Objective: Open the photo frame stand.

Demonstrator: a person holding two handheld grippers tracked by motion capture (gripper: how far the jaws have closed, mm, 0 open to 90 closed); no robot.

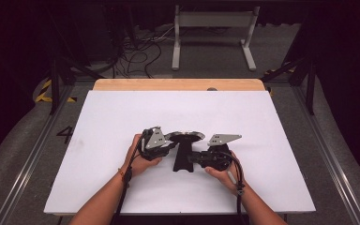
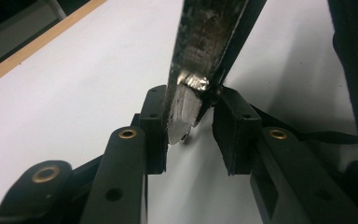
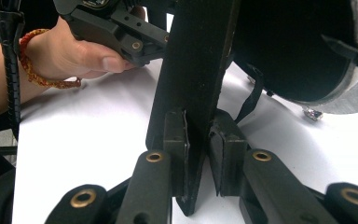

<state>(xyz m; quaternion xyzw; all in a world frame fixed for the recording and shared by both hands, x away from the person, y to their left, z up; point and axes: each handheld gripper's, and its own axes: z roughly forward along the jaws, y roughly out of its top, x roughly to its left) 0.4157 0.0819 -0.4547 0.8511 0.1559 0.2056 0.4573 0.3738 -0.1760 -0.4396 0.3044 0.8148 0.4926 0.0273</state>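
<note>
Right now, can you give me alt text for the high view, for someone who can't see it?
Two hands reach in from the bottom edge over a white table, each with a hand-held gripper on a flat black object with a round head and a flared handle: the left hand-held gripper at the round end, the right hand-held gripper on the handle. Behind the table are a grey floor and cables.

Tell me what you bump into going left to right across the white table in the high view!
Left hand → left gripper → black flat thing with a round silver-rimmed end → right gripper → right hand.
</note>
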